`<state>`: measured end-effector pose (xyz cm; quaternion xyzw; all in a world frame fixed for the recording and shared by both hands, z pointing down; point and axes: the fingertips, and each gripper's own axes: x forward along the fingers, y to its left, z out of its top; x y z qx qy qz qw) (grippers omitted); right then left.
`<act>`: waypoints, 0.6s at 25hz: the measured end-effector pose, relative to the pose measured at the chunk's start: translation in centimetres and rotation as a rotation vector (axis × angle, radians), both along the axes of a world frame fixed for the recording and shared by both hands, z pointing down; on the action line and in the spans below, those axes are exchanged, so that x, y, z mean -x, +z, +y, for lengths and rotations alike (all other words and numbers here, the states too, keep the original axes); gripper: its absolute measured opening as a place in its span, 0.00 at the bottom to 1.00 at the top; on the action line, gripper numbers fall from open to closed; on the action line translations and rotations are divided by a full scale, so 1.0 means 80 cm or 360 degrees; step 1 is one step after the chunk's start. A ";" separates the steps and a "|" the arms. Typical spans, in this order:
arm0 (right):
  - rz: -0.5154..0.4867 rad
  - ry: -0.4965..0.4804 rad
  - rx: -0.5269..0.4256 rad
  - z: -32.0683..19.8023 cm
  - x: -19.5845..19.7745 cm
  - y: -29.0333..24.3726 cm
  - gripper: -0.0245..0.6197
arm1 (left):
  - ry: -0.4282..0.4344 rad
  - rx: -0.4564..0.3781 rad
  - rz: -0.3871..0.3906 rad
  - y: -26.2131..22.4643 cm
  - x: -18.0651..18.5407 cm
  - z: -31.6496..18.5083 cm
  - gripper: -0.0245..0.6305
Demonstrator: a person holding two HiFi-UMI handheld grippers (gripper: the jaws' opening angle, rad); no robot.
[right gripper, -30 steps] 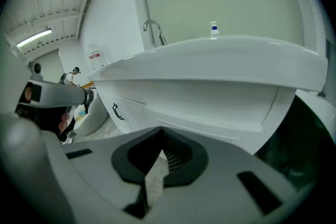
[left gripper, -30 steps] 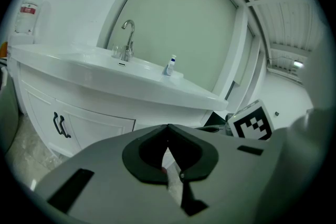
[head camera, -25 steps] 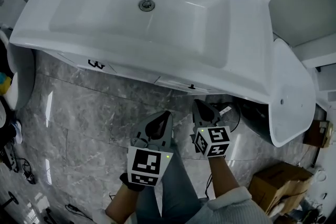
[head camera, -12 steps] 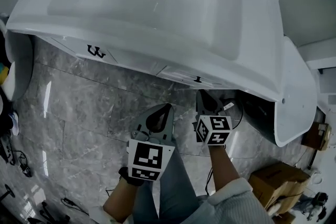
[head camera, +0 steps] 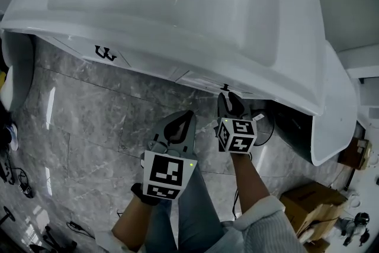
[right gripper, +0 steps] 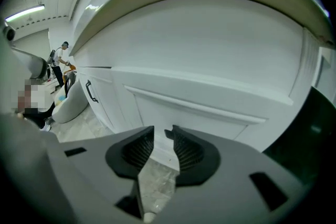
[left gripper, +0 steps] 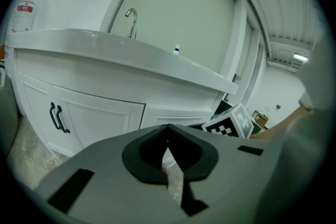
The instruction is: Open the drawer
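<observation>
Both grippers have sunk toward the drawer, shut beneath the overhanging basin. Right gripper: jaws just opening, half apart, empty, near the knob. Left gripper: jaws closed, empty. Pull not begun. Floor behind allows withdrawal.

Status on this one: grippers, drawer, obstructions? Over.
Left gripper shut, empty. Right gripper, jaws just been opening, nothing between them, facing the drawer front. Drawer closed, handle untouched. Nothing seen in the way.
</observation>
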<state>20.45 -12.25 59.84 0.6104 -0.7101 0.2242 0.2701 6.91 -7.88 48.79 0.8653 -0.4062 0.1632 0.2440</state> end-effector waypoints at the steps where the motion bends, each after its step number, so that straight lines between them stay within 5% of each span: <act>1: 0.0013 0.0020 0.0015 -0.002 -0.003 0.004 0.22 | -0.0007 0.0004 0.0002 0.001 0.002 0.000 0.06; 15: 0.0020 0.0192 0.0132 -0.030 -0.017 0.040 0.32 | -0.0046 0.0046 -0.0017 0.019 0.027 0.000 0.06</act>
